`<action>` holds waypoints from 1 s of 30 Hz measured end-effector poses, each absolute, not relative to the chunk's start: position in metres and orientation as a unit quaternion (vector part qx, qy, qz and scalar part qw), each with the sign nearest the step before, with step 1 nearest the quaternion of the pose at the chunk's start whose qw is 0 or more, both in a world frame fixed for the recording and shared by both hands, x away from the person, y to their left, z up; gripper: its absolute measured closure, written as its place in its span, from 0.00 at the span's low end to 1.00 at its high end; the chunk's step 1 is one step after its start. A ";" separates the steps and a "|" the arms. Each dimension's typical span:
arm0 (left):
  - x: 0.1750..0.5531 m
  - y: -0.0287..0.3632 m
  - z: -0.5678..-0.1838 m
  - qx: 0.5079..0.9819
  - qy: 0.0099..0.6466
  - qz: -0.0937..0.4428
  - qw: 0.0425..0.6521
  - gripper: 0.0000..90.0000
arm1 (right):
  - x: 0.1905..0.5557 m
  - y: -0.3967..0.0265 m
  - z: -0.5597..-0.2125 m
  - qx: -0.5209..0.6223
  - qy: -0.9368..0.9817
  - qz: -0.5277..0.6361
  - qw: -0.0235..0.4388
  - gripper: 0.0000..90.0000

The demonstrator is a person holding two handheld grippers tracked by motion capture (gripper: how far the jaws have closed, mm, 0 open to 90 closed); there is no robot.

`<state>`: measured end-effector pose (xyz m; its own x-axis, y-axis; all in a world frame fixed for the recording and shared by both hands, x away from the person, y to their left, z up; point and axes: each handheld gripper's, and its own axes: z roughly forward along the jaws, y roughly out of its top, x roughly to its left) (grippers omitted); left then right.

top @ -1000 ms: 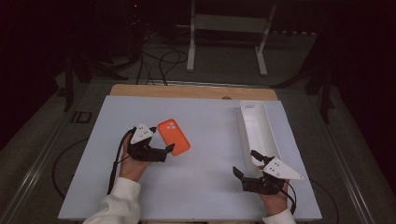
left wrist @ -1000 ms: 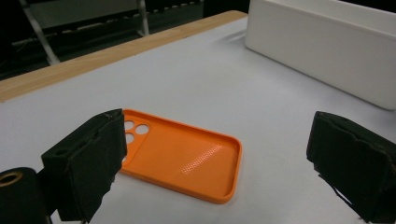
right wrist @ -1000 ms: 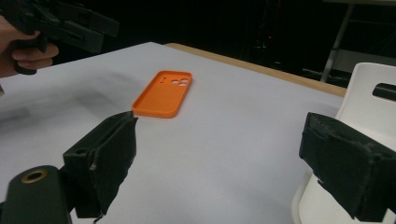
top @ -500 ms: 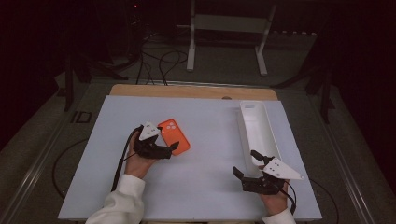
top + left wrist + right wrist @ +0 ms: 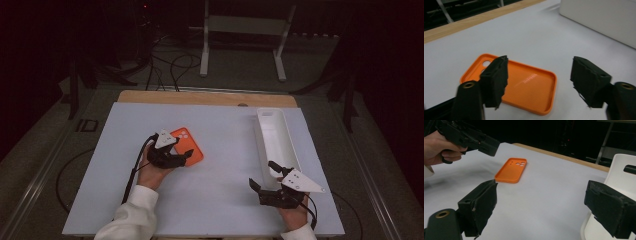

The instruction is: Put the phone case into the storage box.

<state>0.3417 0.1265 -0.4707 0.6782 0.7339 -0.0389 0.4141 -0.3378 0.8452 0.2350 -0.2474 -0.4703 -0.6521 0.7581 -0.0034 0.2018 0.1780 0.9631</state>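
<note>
High view: orange phone case (image 5: 189,146) partly hidden under left gripper (image 5: 181,158), flat on the white table (image 5: 220,130). Right gripper (image 5: 261,176) agape beside white tray (image 5: 276,137). Left gripper view: jaws spread wide, hovering over the case (image 5: 524,86). Right gripper view: jaws parted, tray (image 5: 619,172) cut off at right.

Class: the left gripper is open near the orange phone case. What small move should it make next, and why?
Probably ease the left gripper forward and down. Its jaws stand open over the near end of the case, which lies flat and untouched, so they cannot yet close on it.
</note>
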 end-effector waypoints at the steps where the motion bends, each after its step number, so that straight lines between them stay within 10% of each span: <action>1: 0.342 0.126 -0.471 0.800 0.359 0.176 0.448 0.40 | 0.235 -0.247 -0.470 0.332 0.724 0.549 0.253 0.12; 12: 0.348 0.123 -0.476 0.806 0.362 0.147 0.446 0.74 | 0.235 -0.248 -0.470 0.333 0.723 0.549 0.255 0.12; 30: 0.354 0.112 -0.492 0.826 0.359 0.123 0.416 1.00 | 0.235 -0.248 -0.470 0.333 0.723 0.549 0.254 0.12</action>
<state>0.3541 0.1123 -0.4918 0.7121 0.6955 -0.0962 0.4912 -0.3956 0.7760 0.2350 -0.2475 -0.4703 -0.6489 0.7608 -0.0018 0.2025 0.1750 0.9635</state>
